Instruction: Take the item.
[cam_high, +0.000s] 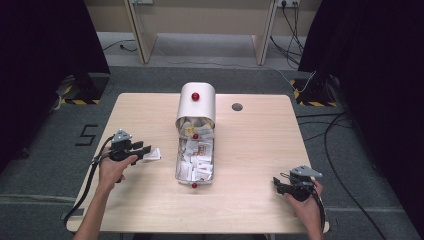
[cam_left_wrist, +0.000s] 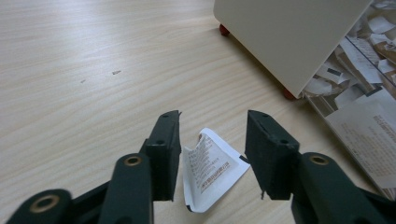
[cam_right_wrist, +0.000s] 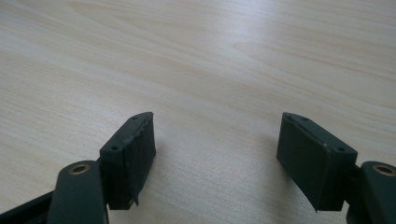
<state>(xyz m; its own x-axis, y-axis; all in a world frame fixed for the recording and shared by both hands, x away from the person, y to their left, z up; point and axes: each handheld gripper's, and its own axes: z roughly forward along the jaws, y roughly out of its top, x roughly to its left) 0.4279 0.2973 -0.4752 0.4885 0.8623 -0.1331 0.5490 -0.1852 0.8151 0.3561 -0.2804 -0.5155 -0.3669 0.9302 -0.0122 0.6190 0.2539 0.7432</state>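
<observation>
A white box with a rounded lid (cam_high: 197, 102) stands open at the table's middle, and its clear tray (cam_high: 194, 159) holds several paper sachets. One white printed sachet (cam_left_wrist: 209, 169) lies flat on the wood, also visible by the left hand (cam_high: 153, 153). My left gripper (cam_left_wrist: 212, 125) sits low over it with its jaws apart on either side, pads off the paper. The same left gripper (cam_high: 144, 149) points right toward the box. My right gripper (cam_high: 277, 185) rests near the front right edge, jaws wide with bare wood between them (cam_right_wrist: 217, 140).
A round dark cable hole (cam_high: 237, 106) sits in the tabletop right of the box. Red knobs mark the lid (cam_high: 195, 96) and the tray's front (cam_high: 194, 185). The box's white side wall (cam_left_wrist: 289, 37) rises close ahead of the left gripper. Cables trail off the table's sides.
</observation>
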